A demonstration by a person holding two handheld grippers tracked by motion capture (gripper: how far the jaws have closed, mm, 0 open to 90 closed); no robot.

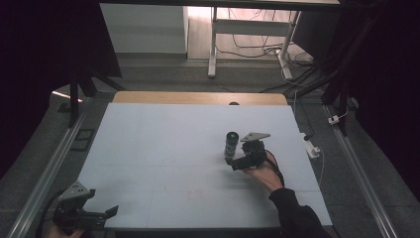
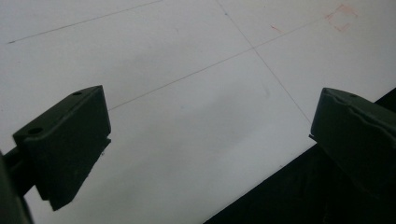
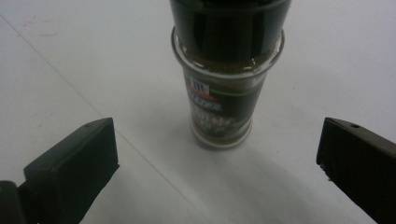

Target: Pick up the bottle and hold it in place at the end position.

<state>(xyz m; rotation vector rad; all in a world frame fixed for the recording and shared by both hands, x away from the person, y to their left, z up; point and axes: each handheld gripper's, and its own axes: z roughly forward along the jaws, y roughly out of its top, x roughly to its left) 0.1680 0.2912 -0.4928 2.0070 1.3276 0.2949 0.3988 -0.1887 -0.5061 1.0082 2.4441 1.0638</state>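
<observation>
a: why is the right gripper so low, level with the table?

b: it's lined up on the spice grinder, which stands upright on the white surface right of centre. in the right gripper view the jar sits between and just ahead of the jaws, which are spread wide and touch nothing.

a: so nothing is gripped?

b: no. i'd judge it a side approach to the glass body, below the dark cap, so the jar stays upright.

a: and the left gripper?

b: parked at the near left corner, well apart, jaws wide over bare table edge, likely just out of the way.
</observation>
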